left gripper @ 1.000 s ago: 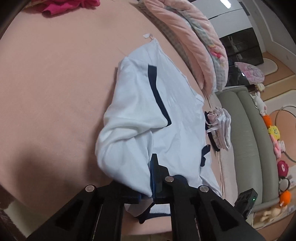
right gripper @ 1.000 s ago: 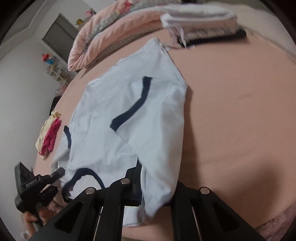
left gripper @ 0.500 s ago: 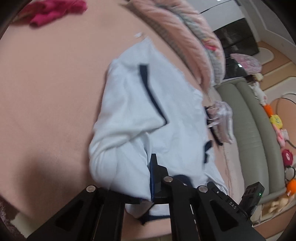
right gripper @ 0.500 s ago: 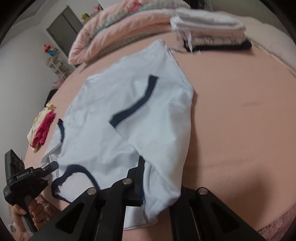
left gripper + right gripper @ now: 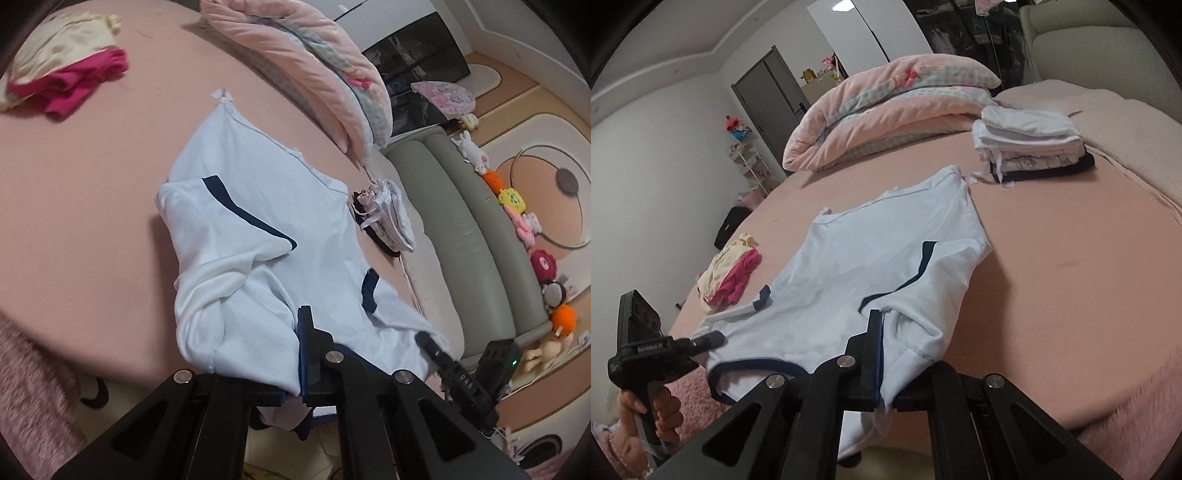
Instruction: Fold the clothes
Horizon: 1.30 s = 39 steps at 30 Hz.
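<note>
A pale blue T-shirt with navy trim lies on the pink bed sheet, both sleeves folded in over the body. My left gripper is shut on the shirt's near edge, lifting it off the bed. In the right wrist view the same shirt stretches away from me, and my right gripper is shut on its other near corner by the navy neckline. The left gripper also shows there at lower left, held by a hand. The right gripper appears at the left view's lower right.
A stack of folded clothes sits at the bed's far right. A rolled pink quilt lies along the far side. A loose pile of cream and magenta clothes rests at the left. A grey sofa with plush toys stands beside the bed.
Both grippers have risen and drawn back, lifting the shirt's near edge off the bed. Both views now take in more of the room, and the cream and magenta pile shows fuller.
</note>
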{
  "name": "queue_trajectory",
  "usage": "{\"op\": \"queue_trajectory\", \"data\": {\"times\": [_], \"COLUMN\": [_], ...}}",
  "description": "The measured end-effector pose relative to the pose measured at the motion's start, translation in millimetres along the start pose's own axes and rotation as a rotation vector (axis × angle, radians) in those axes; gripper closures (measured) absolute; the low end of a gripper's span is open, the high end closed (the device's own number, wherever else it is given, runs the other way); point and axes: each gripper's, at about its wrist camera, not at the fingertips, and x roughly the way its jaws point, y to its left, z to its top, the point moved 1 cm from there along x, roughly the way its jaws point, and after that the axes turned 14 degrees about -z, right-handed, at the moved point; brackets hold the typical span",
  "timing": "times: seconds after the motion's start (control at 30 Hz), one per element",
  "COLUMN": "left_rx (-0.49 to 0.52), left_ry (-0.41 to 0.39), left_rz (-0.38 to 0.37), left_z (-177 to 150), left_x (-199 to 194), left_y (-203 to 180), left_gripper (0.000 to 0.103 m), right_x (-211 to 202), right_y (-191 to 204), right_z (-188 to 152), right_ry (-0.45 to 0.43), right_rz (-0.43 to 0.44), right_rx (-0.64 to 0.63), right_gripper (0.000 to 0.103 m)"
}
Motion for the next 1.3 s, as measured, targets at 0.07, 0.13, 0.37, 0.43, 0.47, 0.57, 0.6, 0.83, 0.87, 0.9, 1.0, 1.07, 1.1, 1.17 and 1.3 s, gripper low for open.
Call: {"op": "queue_trajectory", "data": {"times": [0.07, 0.13, 0.37, 0.43, 0.47, 0.57, 0.6, 0.83, 0.87, 0.9, 1.0, 1.07, 1.1, 1.17, 1.3], "left_rx": [-0.028, -0.064, -0.038, 0.022, 0.038, 0.06, 0.066, -0.167, -0.195, -0.203, -0.171, -0.107, -0.057, 0.05, 0.231], "left_ry": [0.015, 0.046, 0.133, 0.154, 0.163, 0.172, 0.173, 0.178, 0.152, 0.13, 0.039, -0.033, -0.045, -0.048, 0.075], "left_rz": [-0.002, 0.014, 0.011, -0.002, -0.014, -0.023, -0.023, 0.034, 0.032, 0.014, -0.041, 0.011, 0.063, 0.156, 0.344], "left_z": [-7, -15, -2, 23, 38, 93, 111, 187, 190, 192, 196, 193, 188, 175, 134], "left_x": [-3, -2, 11, 22, 29, 61, 72, 147, 149, 147, 125, 106, 100, 91, 108], "left_y": [6, 13, 5, -11, -17, -22, -20, 61, 67, 68, 64, 58, 54, 46, 38], "left_gripper": [0.1, 0.1, 0.1, 0.1, 0.1, 0.1, 0.1, 0.066, 0.046, 0.038, 0.031, 0.031, 0.031, 0.034, 0.054], "right_x": [0, 5, 16, 19, 24, 49, 59, 202, 217, 225, 215, 200, 193, 178, 166], "right_y": [-5, -10, -11, -3, 1, 16, 21, 19, 12, 4, -15, -27, -31, -34, -2], "right_z": [-12, -22, -7, 17, 32, 82, 98, 148, 145, 143, 143, 145, 146, 147, 128], "right_ry": [0.055, 0.11, 0.157, 0.127, 0.117, 0.08, 0.069, 0.252, 0.307, 0.341, 0.303, 0.253, 0.229, 0.187, 0.16], "right_rz": [-0.005, -0.014, 0.023, 0.042, 0.053, 0.074, 0.072, -0.104, -0.114, -0.105, -0.037, -0.033, -0.042, -0.062, -0.131], "right_rx": [0.004, 0.01, 0.028, -0.001, -0.012, -0.038, -0.048, -0.023, 0.01, 0.053, 0.147, 0.202, 0.219, 0.223, -0.025], "right_gripper": [0.101, 0.101, 0.101, 0.101, 0.101, 0.101, 0.101, 0.096, 0.096, 0.096, 0.081, 0.067, 0.067, 0.066, 0.066]}}
